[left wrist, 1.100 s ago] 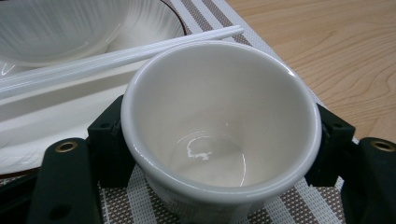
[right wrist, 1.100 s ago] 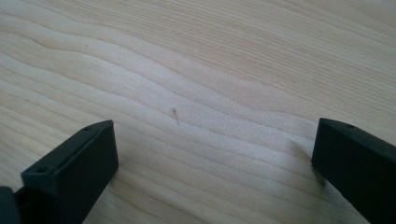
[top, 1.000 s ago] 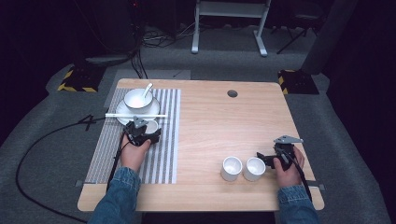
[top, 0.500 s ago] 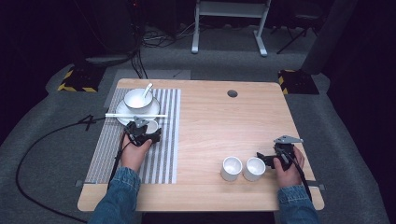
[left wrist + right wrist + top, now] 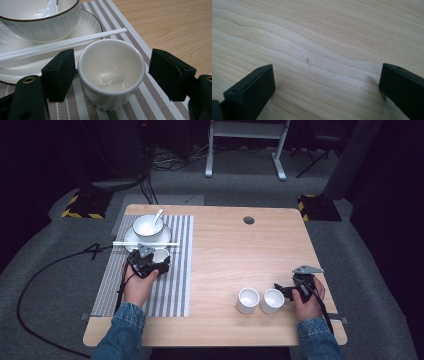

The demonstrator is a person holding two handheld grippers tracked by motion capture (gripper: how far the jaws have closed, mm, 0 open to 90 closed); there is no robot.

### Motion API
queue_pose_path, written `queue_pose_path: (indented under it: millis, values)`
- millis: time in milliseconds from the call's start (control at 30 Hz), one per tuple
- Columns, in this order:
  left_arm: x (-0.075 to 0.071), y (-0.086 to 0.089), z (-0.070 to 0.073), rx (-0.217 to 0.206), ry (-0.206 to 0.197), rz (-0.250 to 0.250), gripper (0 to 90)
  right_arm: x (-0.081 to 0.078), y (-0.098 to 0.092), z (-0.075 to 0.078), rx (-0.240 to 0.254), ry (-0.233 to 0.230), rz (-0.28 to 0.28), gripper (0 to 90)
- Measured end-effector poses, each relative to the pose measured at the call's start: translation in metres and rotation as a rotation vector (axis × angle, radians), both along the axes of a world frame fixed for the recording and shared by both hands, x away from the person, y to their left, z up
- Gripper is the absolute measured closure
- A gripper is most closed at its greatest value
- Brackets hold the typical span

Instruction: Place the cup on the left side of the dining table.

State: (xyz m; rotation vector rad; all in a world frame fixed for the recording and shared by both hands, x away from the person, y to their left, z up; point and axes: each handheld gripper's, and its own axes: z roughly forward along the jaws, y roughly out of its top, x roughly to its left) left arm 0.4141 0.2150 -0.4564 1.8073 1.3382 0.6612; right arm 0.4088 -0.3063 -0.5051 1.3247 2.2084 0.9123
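Your left gripper stood wide around one small cup on the striped mat beside the saucer, ungripped, while two cups waited near your open, empty right gripper.

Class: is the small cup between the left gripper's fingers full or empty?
Empty: the cup stands upright on the striped mat, its glazed bottom bare.
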Motion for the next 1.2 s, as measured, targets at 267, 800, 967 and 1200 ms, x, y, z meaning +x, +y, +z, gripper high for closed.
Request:
queue_pose_path:
  millis: [267, 800, 967, 1200]
  values:
    - [-0.018, 0.001, 0.013, 0.007, -0.011, -0.01, 22.2, 0.0, 0.0, 0.0, 0.0, 0.0, 0.0, 0.3]
    - [-0.053, 0.009, 0.027, 0.024, 0.012, -0.064, 22.0, 0.0, 0.0, 0.0, 0.0, 0.0, 0.0, 0.3]
    - [-0.061, 0.014, 0.028, 0.03, 0.014, -0.07, 21.9, 0.0, 0.0, 0.0, 0.0, 0.0, 0.0, 0.3]
    - [-0.078, 0.023, 0.032, 0.057, 0.018, -0.086, 21.8, 0.0, 0.0, 0.0, 0.0, 0.0, 0.0, 0.3]
